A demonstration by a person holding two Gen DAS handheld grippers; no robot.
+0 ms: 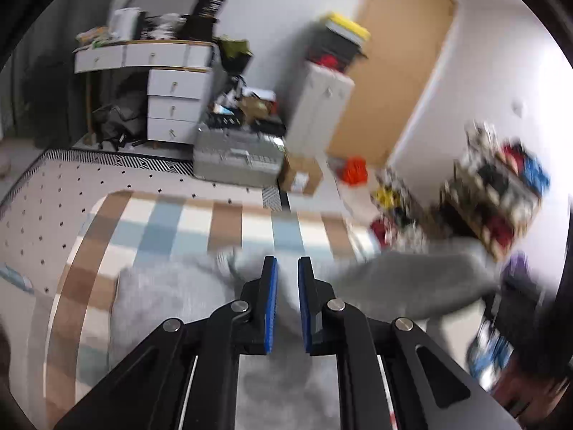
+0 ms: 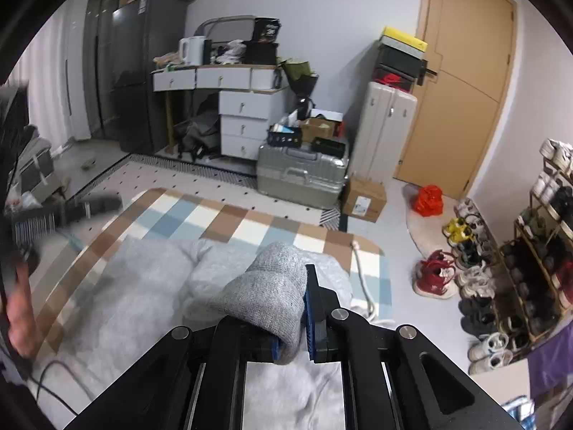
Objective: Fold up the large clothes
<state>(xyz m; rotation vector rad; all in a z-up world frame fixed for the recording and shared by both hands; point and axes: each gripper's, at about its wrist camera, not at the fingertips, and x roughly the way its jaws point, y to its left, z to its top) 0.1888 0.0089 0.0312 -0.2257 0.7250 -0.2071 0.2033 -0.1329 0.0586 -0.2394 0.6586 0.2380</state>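
The right tool (image 2: pixel 290 308) pinches the gray sweater's (image 2: pixel 150 286) cuff (image 2: pixel 272 286); the left tool (image 1: pixel 287 286) is nearly closed, holding what I cannot tell. A hard tug could slip the cuff free.

The grey garment (image 2: pixel 150 286) is soft, fuzzy fleece, matt, and the ribbed knit cuff (image 2: pixel 272 286) looks coarser and flecked. The right gripper (image 2: pixel 292 308) is matt black plastic or metal with bright metal pivot pins and rubbery blue pads (image 2: pixel 308 319); the left gripper (image 1: pixel 287 286) looks the same. The checked rug (image 2: pixel 222 218) under the garment is flat woven cloth in dull tan, blue and white. Far beyond it, the silver suitcase (image 2: pixel 301 175) is ribbed metal with a soft sheen; the white suitcase (image 2: pixel 386 125) is smooth, glossy plastic. The box (image 2: pixel 365 197) near them is plain brown cardboard. The door (image 2: pixel 465 89) on the right is smooth matt wood. The drawers (image 2: pixel 243 125) look white and satin-smooth.
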